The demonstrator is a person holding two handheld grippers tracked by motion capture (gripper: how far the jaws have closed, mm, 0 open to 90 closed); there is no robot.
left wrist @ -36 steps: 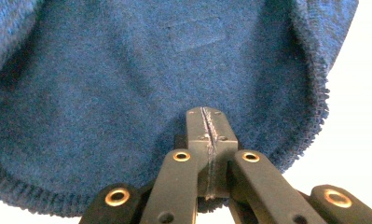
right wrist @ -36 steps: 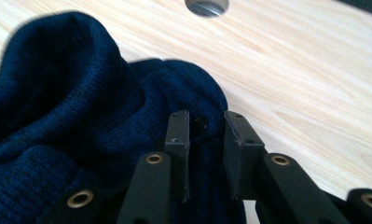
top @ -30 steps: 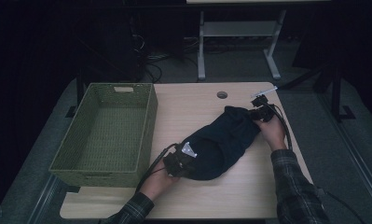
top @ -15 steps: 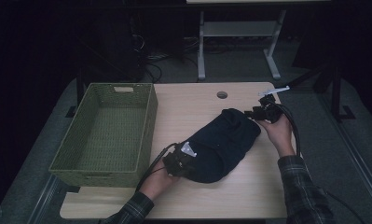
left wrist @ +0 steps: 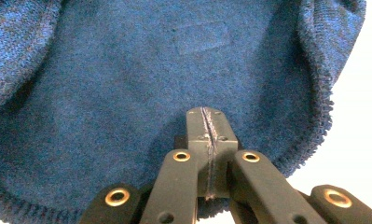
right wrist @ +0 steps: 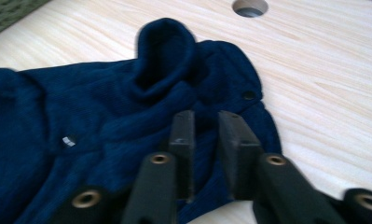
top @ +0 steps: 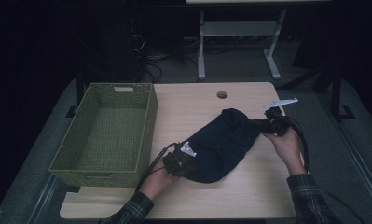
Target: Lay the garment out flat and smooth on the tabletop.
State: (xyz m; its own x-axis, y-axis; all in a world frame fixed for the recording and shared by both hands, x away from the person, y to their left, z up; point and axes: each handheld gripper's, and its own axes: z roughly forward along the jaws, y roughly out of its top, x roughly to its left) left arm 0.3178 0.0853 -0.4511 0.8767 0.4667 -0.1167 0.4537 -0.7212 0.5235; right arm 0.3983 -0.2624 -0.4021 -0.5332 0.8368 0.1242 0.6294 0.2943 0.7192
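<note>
A dark blue knit garment (top: 221, 144) lies bunched across the middle of the wooden table (top: 249, 196). My left gripper (top: 180, 161) sits at the garment's near-left end. In the left gripper view its jaws are pressed together on the knit (left wrist: 127, 93) by the ribbed hem. My right gripper (top: 270, 125) hovers at the garment's far-right end, just off its edge. Its jaws have just been closing and now stand a narrow gap apart. The collar end of the garment (right wrist: 165, 60) lies below and beyond them, with no fold caught between the pads.
A green woven basket (top: 141, 135) stands empty on the table's left side. A round cable hole (top: 222, 94) is in the tabletop at the back. A metal stand (top: 239, 32) is on the floor behind the table. Bare tabletop lies to the right of the garment.
My right hand has drawn off the garment's far end toward the right and lifted a little. The garment's right end now looks more bunched. The left hand has stayed put.
</note>
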